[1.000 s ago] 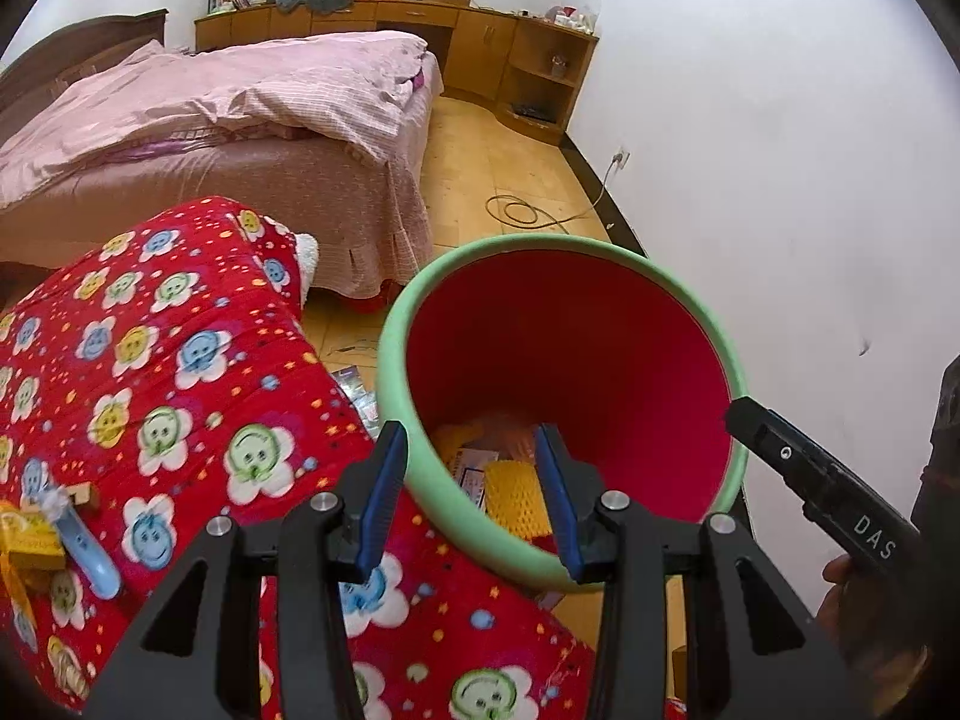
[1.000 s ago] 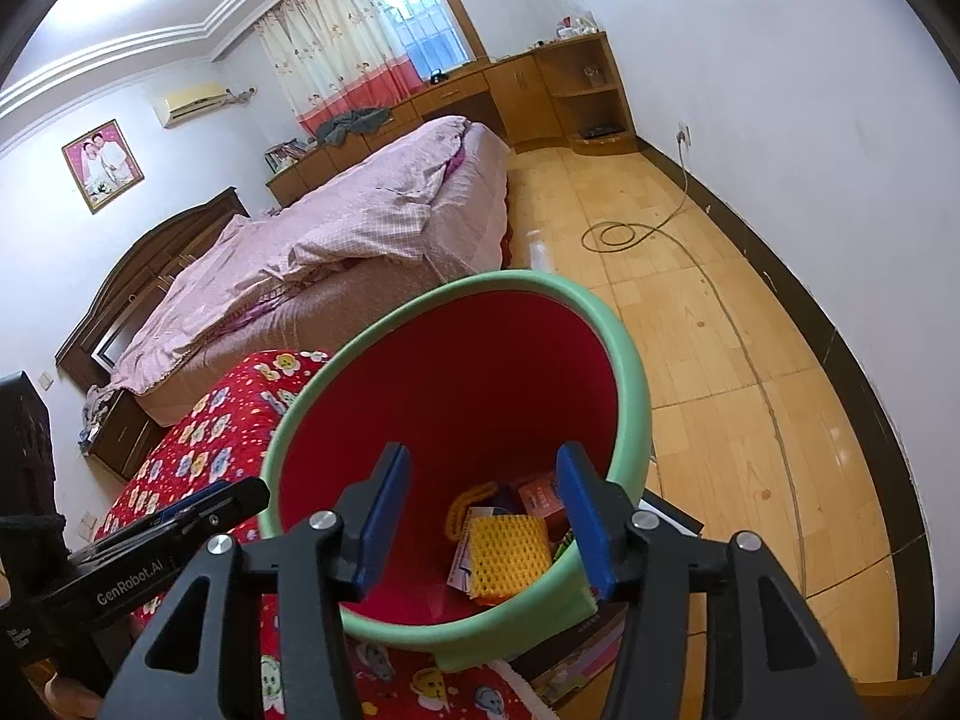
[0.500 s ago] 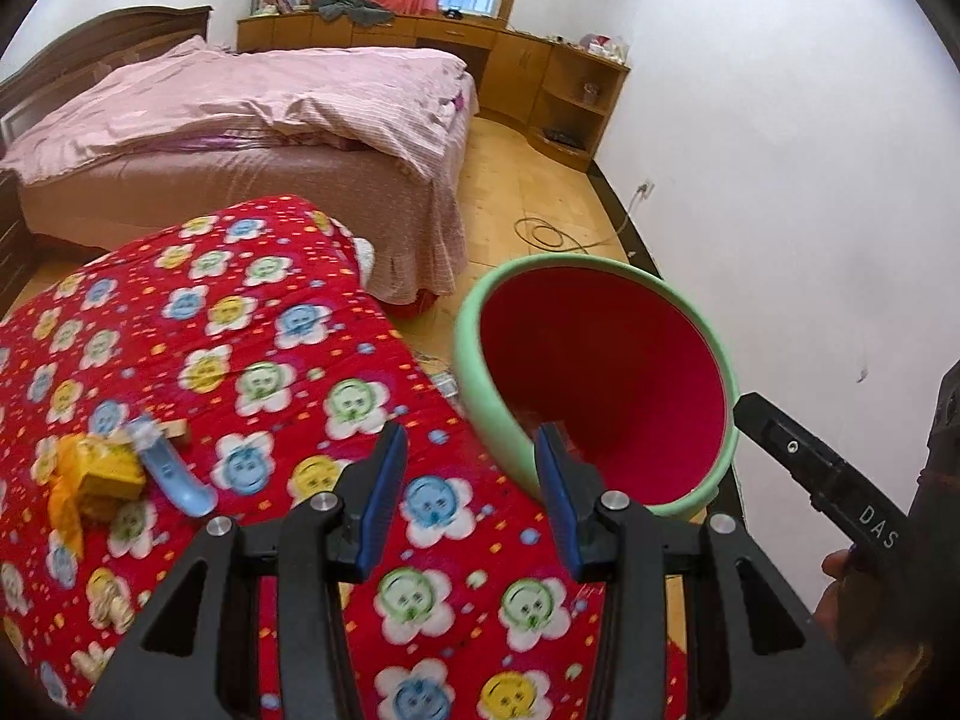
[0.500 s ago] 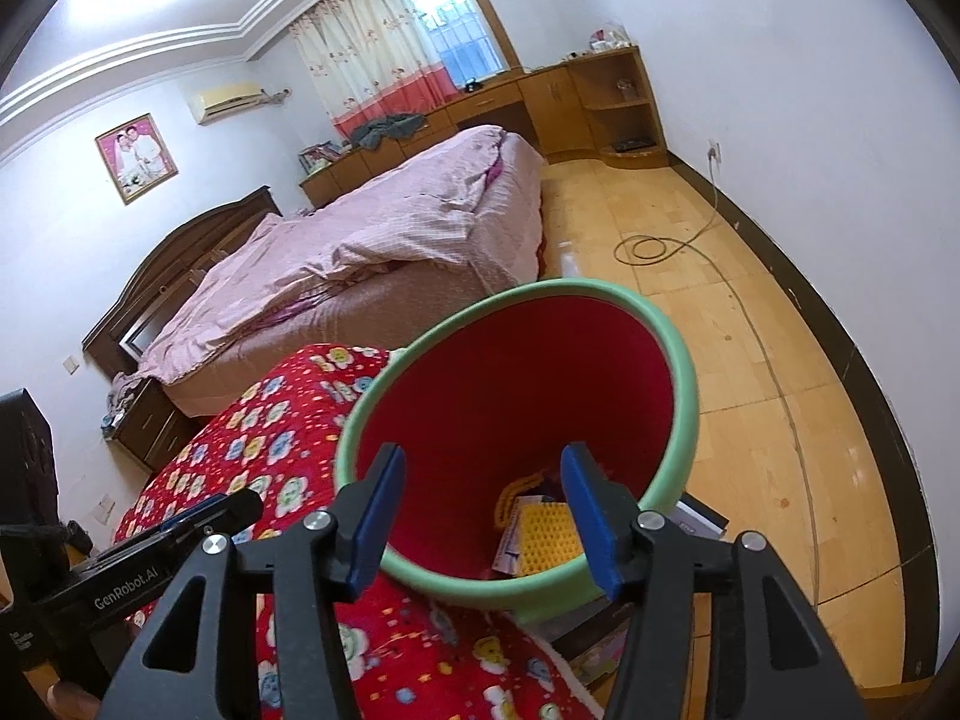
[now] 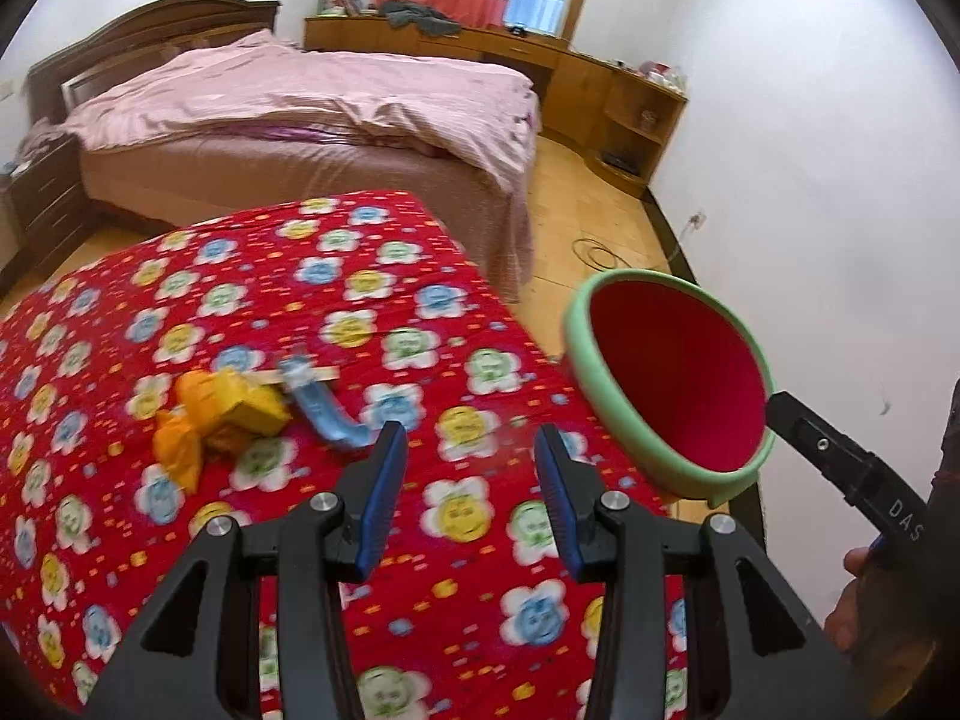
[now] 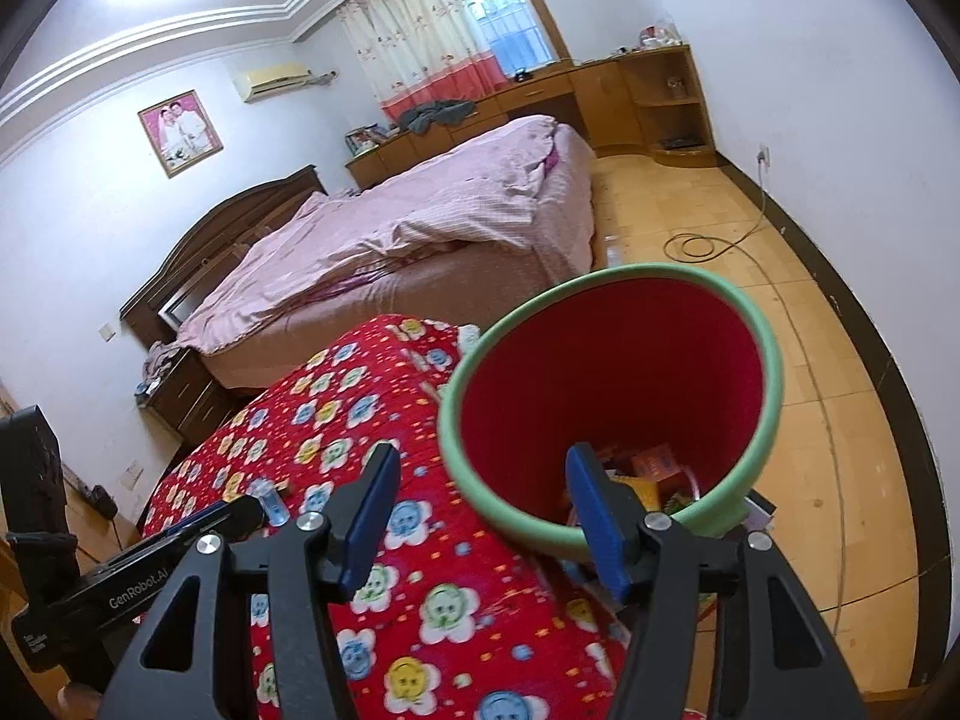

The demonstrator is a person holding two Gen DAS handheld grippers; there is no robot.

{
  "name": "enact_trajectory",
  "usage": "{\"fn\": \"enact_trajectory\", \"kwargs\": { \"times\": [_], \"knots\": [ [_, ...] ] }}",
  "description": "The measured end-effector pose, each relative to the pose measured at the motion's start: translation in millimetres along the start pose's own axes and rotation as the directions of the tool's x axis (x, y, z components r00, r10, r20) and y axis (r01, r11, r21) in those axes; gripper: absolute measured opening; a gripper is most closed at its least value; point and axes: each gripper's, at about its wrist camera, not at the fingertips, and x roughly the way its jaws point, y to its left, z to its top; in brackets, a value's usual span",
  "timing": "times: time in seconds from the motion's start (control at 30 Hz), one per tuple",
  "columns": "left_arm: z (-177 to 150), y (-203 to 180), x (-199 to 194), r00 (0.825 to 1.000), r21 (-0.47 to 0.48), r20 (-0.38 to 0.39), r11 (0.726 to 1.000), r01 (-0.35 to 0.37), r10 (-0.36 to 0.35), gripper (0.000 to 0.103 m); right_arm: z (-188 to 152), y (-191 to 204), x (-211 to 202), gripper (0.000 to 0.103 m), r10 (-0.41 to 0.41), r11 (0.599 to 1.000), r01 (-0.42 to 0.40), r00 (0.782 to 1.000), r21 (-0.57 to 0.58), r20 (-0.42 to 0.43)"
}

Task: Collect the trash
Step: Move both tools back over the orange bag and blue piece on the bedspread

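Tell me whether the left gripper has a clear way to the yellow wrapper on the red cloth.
Probably yes. The left gripper is open and empty, and the yellow wrapper lies in the open on the red cloth; only the blue piece sits beside it.

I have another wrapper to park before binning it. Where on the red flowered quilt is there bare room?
The red flowered quilt is bare between the yellow wrappers and the far edge by the pink bed, and also beside the green-rimmed bin. It is crowded only around the wrappers and the blue piece.

Left claw (image 5: pixel 471 456) empty, parted; right claw (image 6: pixel 483 495) empty, just been widening.
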Motion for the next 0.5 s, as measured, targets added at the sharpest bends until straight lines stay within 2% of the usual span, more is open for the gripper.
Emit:
{"fn": "enact_trajectory", "kwargs": {
  "times": [0.5],
  "knots": [
    [-23, 75, -29, 0.992, -0.127, 0.006, 0.984, -0.127, 0.129, 0.044, -18, 60, 13, 0.063, 0.068, 0.993, -0.073, 0.996, -0.091, -0.065]
  ]
}}
